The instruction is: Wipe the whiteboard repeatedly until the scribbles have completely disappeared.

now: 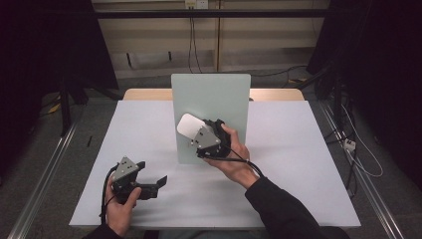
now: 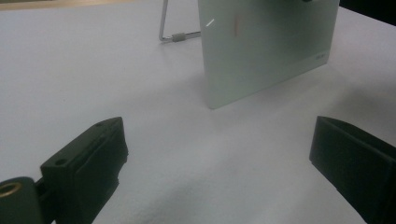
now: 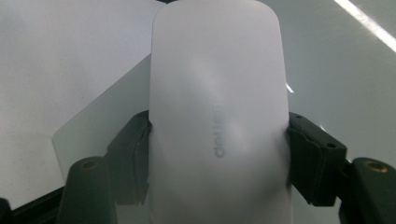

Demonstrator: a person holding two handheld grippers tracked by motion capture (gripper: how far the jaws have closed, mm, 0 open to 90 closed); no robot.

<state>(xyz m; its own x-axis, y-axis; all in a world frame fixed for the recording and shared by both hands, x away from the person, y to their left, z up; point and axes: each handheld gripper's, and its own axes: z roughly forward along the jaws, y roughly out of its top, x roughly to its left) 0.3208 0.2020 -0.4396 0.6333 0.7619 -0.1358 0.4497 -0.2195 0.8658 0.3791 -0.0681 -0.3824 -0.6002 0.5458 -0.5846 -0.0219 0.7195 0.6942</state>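
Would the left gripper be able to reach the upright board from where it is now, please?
Probably yes: the left gripper sits open on the table, and bare tabletop lies between it and the board. The right gripper, holding the white eraser, works higher up.

**One upright board splits the far half of the bench**

We see a single obstacle: the pale green board (image 1: 211,104), standing upright near the middle of the far edge on a wire stand (image 2: 173,36) behind it. Our right gripper (image 1: 191,130), clamped on the white eraser (image 1: 189,125), hangs at the board's front face. Left and right of the board, the bench (image 1: 293,149) lies open to both side edges; the near edge is free too.
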